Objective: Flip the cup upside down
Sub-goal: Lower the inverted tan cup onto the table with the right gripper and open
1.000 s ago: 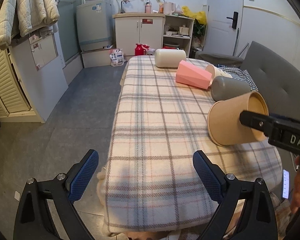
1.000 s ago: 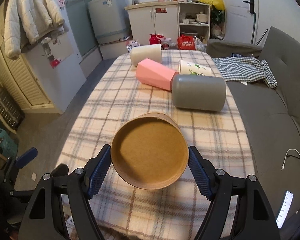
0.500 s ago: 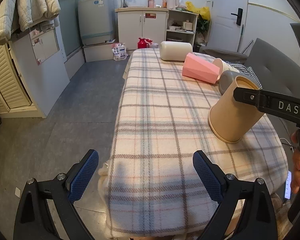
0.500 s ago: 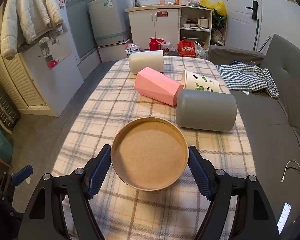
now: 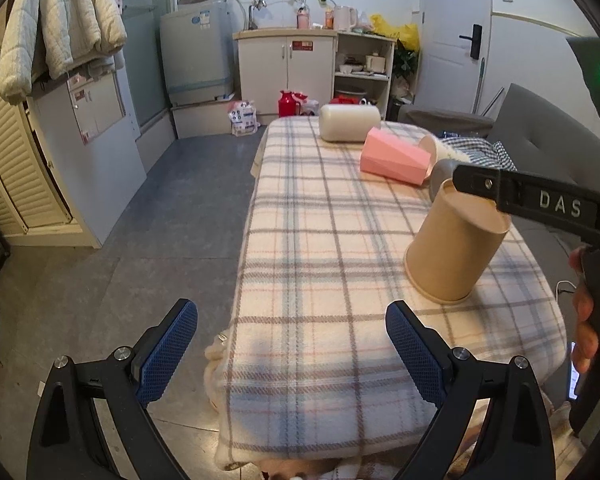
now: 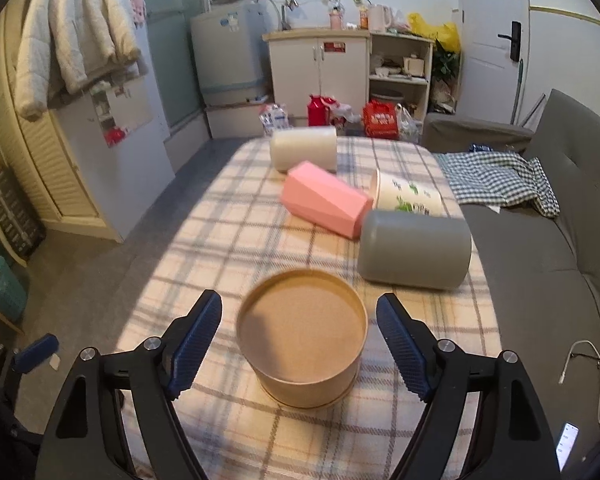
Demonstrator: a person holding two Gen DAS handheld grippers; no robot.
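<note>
A brown paper cup [image 6: 304, 338] stands upside down on the plaid tablecloth [image 6: 228, 232], its recessed base facing up. It also shows in the left wrist view [image 5: 452, 252], wide rim down on the cloth. My right gripper [image 6: 299, 344] is open, its blue pads either side of the cup with gaps showing on both sides. In the left wrist view one right finger [image 5: 512, 192] lies across the cup's top. My left gripper [image 5: 290, 354] is open and empty, over the table's near left edge.
Further back on the table lie a grey cup [image 6: 414, 248], a pink faceted cup [image 6: 324, 204], a printed white paper cup [image 6: 406, 196] and a cream cup [image 6: 304, 148], all on their sides. A grey sofa [image 6: 540, 248] runs along the right.
The right gripper turned the brown cup from lying sideways to standing base up on the cloth, then opened off it. The left gripper stayed open near the table edge.
</note>
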